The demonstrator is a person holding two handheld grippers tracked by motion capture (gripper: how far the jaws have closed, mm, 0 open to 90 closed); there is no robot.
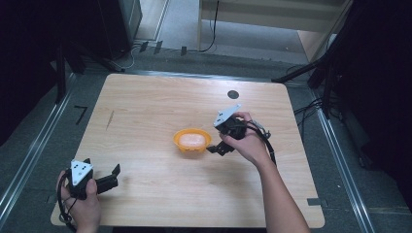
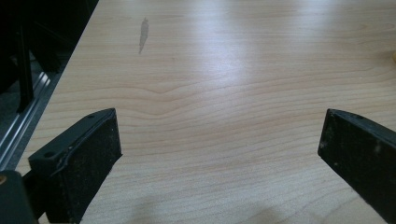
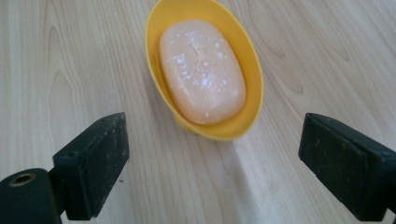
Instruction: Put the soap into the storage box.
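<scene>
A yellow oval dish (image 1: 180, 144) sits near the middle of the wooden table (image 1: 145, 111), with a pale peach bar of soap (image 1: 191, 140) lying in it. In the right gripper view the soap (image 3: 201, 70) rests in the dish (image 3: 153, 42), just beyond the jaws. My right gripper (image 1: 215, 139) (image 3: 215, 154) is open, at the dish's right end, not touching it. My left gripper (image 1: 114, 177) (image 2: 219, 140) stands open at the table's front left over bare wood, with nothing between its jaws.
A black round mark (image 1: 233, 94) lies near the table's far edge. A thin dark streak (image 1: 111, 119) (image 2: 143, 32) marks the wood at the left. Metal rails (image 1: 29, 155) run along the floor on both sides, and cables (image 1: 306, 109) trail at the right.
</scene>
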